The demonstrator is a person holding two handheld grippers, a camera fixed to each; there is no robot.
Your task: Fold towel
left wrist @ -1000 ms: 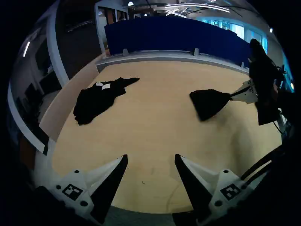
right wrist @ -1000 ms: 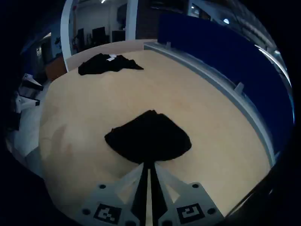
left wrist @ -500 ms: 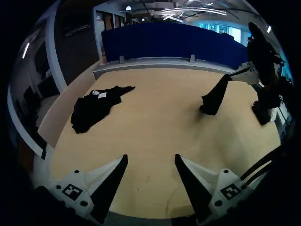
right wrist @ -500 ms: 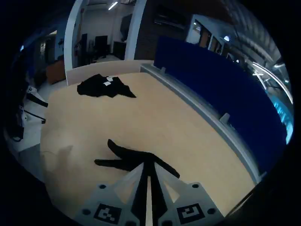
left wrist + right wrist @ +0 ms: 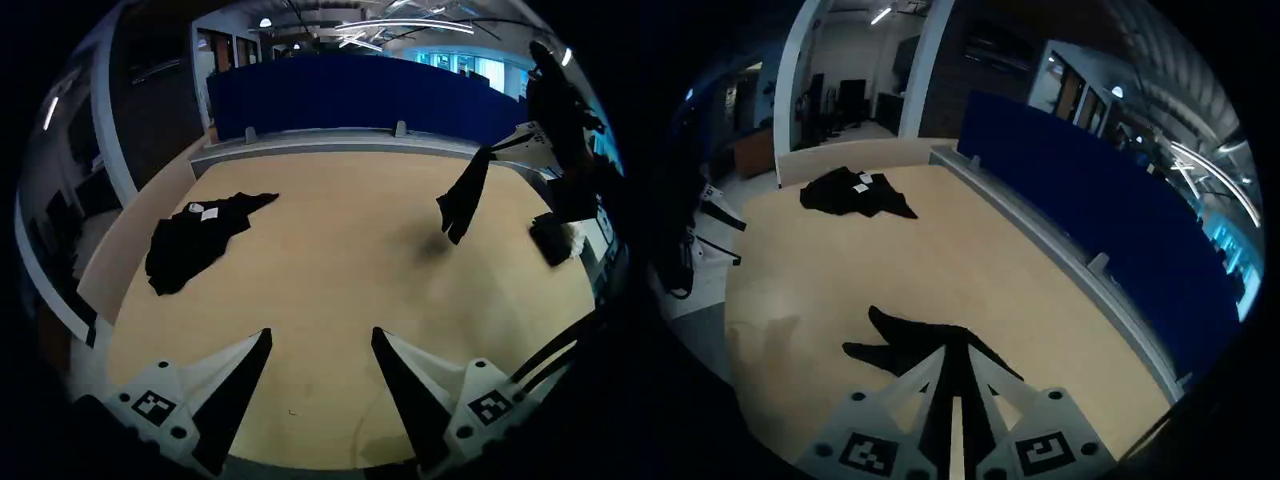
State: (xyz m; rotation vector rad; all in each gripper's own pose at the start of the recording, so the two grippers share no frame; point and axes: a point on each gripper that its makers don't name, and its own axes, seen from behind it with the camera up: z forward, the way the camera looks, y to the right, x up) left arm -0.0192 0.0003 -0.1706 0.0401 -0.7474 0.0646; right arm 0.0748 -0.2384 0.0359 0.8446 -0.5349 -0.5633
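The towel [image 5: 462,196], bunched on the desk [image 5: 320,240] a second ago, now hangs limp and clear of it below the right gripper [image 5: 488,152], whose jaws pinch its top edge. The left gripper [image 5: 320,332] has its jaws spread and empty, with the towel well ahead and to their right. Folding has probably not begun; the lift likely lets the cloth drape open.

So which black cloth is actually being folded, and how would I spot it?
Find the wooden table before the blue partition. In the left gripper view, toward its right side, a black towel hangs in the air, pinched by the right gripper. The other black cloth lies spread on the table at left, with white tags.
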